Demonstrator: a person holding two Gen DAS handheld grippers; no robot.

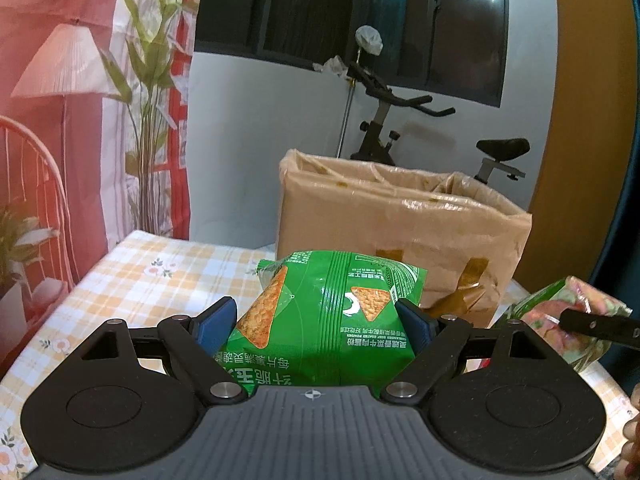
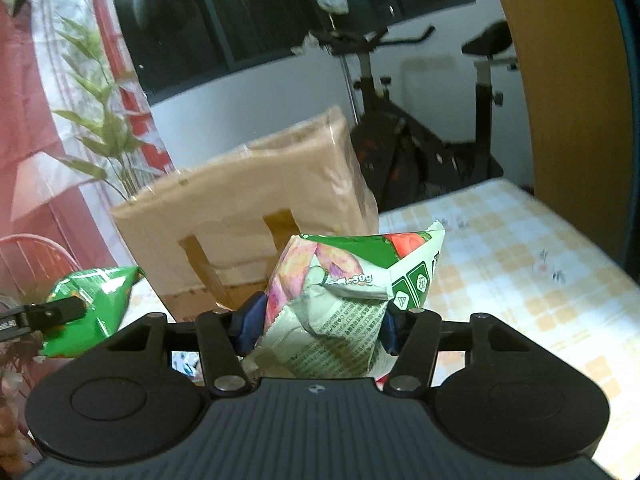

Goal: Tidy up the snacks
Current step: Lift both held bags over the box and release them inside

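Observation:
My left gripper is shut on a green corn-chip bag and holds it above the table, in front of the open cardboard box. My right gripper is shut on a pale green and white snack bag, also raised before the box. In the left wrist view the right gripper's bag shows at the right edge. In the right wrist view the green chip bag shows at the left.
The table has a yellow checked cloth, which also shows in the right wrist view. An exercise bike stands behind the box. A plant and a curtain are at the left. More packets lie below the right gripper.

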